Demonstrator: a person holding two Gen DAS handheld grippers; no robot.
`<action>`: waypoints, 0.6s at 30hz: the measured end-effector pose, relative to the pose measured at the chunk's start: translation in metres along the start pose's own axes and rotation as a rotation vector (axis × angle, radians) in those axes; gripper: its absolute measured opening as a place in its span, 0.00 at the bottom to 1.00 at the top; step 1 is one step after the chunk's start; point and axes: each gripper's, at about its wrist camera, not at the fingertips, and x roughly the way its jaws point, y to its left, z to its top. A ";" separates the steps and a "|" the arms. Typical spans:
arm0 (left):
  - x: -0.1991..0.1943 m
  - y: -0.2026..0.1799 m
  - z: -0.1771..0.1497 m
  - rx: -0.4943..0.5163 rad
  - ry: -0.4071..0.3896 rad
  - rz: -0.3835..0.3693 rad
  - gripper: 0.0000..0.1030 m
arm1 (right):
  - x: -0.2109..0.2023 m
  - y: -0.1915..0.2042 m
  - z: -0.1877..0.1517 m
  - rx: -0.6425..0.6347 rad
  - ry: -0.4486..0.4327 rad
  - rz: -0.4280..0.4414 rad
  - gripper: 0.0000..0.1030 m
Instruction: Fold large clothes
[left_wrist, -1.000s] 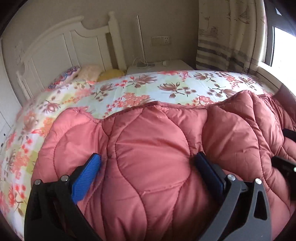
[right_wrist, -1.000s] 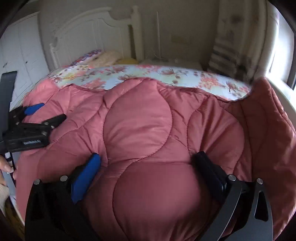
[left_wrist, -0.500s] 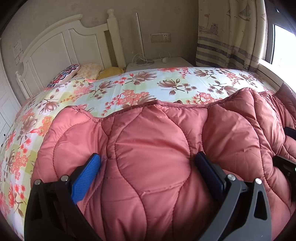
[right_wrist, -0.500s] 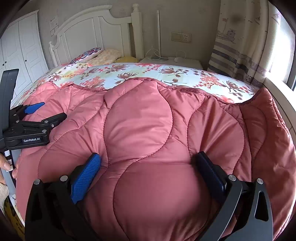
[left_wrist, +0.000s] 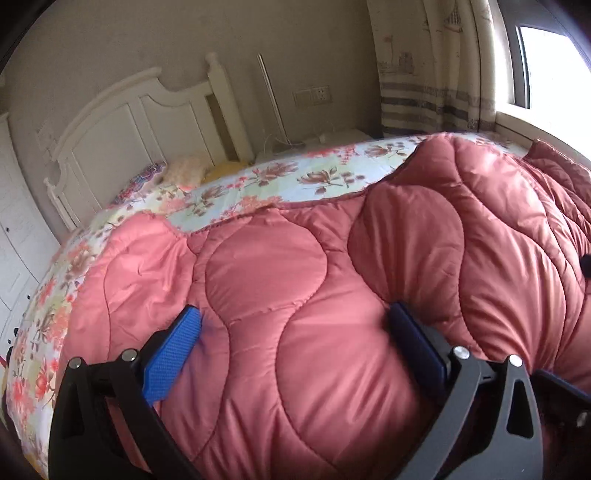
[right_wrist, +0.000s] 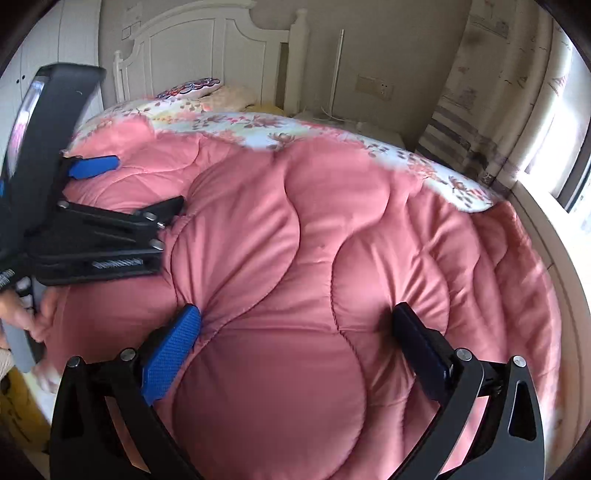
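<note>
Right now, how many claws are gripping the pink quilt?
2. The left claw grips the quilt at the near edge; the right claw grips it further along that edge. Each has a thick bunch of quilt between its fingers.

Bed (left_wrist: 258, 177) mostly hidden under pink quilt (left_wrist: 295, 295), hand (right_wrist: 22, 314) cut by frame edge, blurred

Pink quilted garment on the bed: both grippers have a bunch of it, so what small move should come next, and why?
Probably carry both grips forward toward the headboard. The left gripper and right gripper each pinch a thick bunch of the pink quilted garment, and bare floral sheet lies ahead for the fold.
</note>
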 end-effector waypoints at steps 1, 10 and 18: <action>0.001 -0.002 0.002 0.009 0.006 0.010 0.98 | 0.003 0.000 -0.003 0.004 -0.006 0.000 0.96; -0.044 0.008 0.006 -0.064 0.010 -0.021 0.98 | -0.025 0.002 0.004 0.064 0.006 -0.034 0.95; -0.030 -0.008 -0.029 -0.030 0.041 0.014 0.98 | -0.012 0.015 -0.021 0.006 0.013 -0.007 0.96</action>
